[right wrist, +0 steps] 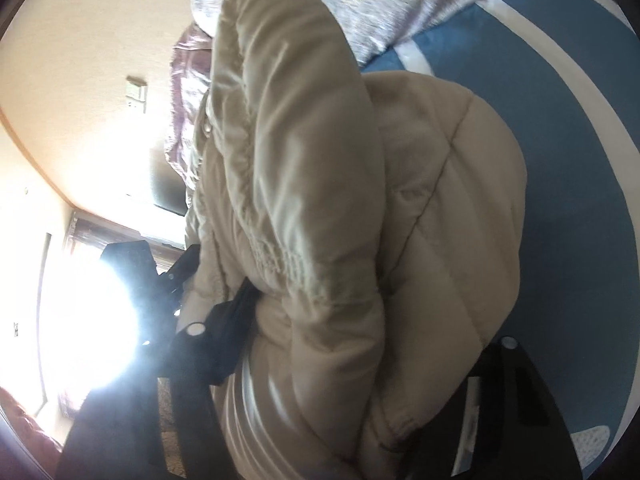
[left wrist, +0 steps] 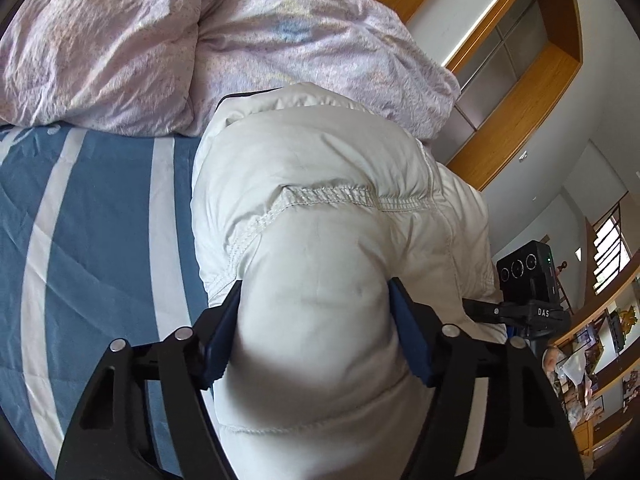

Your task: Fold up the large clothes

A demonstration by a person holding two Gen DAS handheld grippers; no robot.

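A puffy off-white down jacket [left wrist: 320, 184] is bundled above a blue-and-white striped bedsheet [left wrist: 100, 240]. My left gripper [left wrist: 316, 320] is shut on a thick fold of the jacket, its blue pads [left wrist: 224, 332] pressing in from both sides. In the right wrist view the jacket [right wrist: 320, 200] looks beige and fills the frame. My right gripper [right wrist: 360, 340] is buried in the fabric; only its left finger [right wrist: 232, 332] shows, pressed against the jacket, and the right finger is hidden behind a quilted panel.
A crumpled lilac floral duvet [left wrist: 160, 40] lies along the far side of the bed. The other gripper's camera unit [left wrist: 528, 276] shows at the right. Wooden shelving [left wrist: 520, 100] lines the wall. A bright window [right wrist: 100, 340] glares at left.
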